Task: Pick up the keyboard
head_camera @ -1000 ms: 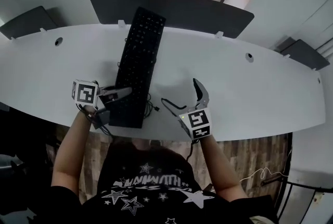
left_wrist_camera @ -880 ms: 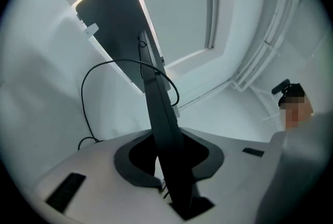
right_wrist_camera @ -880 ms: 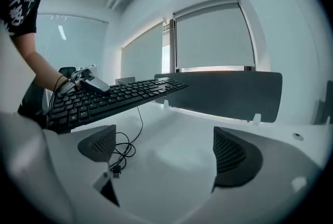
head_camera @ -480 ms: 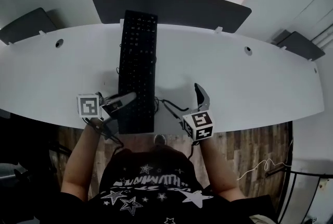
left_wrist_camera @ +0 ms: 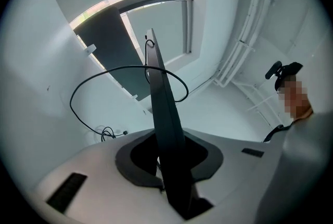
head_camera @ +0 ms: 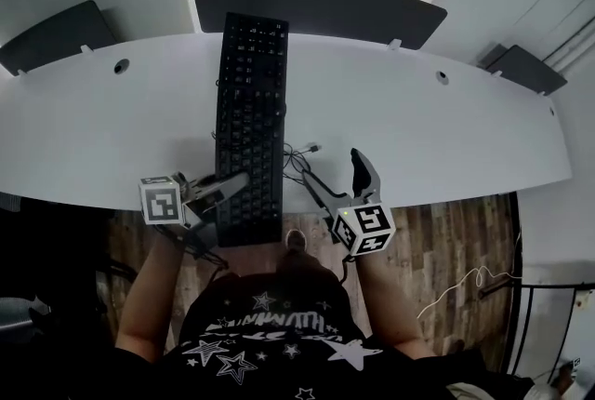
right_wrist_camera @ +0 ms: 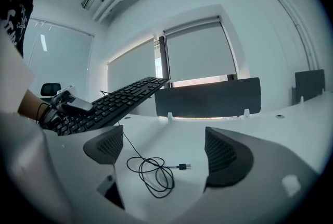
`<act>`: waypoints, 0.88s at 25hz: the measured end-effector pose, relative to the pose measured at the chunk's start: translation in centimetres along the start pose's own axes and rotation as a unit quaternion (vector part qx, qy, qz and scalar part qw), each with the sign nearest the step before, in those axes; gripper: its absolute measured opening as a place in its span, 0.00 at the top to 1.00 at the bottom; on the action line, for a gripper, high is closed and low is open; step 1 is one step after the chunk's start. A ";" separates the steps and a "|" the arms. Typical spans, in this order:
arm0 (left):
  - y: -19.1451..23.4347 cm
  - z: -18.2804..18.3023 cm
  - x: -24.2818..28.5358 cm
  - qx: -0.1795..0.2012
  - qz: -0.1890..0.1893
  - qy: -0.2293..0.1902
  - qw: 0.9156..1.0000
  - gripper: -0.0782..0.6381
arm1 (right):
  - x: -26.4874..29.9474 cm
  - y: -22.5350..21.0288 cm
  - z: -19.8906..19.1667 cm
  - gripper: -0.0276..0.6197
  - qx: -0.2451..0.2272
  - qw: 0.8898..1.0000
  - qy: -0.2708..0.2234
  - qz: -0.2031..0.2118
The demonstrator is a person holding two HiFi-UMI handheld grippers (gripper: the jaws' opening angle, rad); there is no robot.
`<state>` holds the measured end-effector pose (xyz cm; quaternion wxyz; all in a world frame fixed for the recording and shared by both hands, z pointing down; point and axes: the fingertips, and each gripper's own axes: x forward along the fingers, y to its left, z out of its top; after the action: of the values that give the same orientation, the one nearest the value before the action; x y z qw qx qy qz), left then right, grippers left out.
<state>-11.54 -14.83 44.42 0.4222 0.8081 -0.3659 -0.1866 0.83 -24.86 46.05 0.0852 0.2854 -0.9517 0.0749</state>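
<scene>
Black plastic pinched edge-on in the left gripper (head_camera: 234,184): jaws clamped down on the left long edge of the keyboard (head_camera: 249,110), close to its near end, no gap showing in the left gripper view. Over at the right gripper (head_camera: 337,177), jaws wide apart, just been closing a little. Nothing between them except bare desk (head_camera: 446,138) and, a bit farther out, a loose coil of cable (right_wrist_camera: 153,173). No contact with the keyboard on that side.

Going outward: keyboard running lengthwise near to far, near end poking out past the desk's near edge, far end up by the dark divider panel (head_camera: 316,12). From the right gripper view, looks lifted clear of the desk rather than lying flat on it. Cable hanging off it down to that coil just to the right, plug end lying free.

So, pretty much the lift step, on a one-sided grip only. Next probably calls for sliding the right gripper left onto the keyboard's right edge and closing there, or else lifting straight up with the left alone. Worth watching for droop on such a long board held near one end, plus the cable dragging behind.
</scene>
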 end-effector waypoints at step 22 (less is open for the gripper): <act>-6.1 -1.3 -7.1 0.031 -0.085 0.120 0.989 0.77 | -9.6 7.3 0.8 0.95 0.109 0.971 -0.041 -0.210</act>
<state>-12.81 -6.49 40.14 0.4200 0.8656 -0.2485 -0.1122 4.61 -13.91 42.57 0.0279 0.4895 -0.8592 0.1465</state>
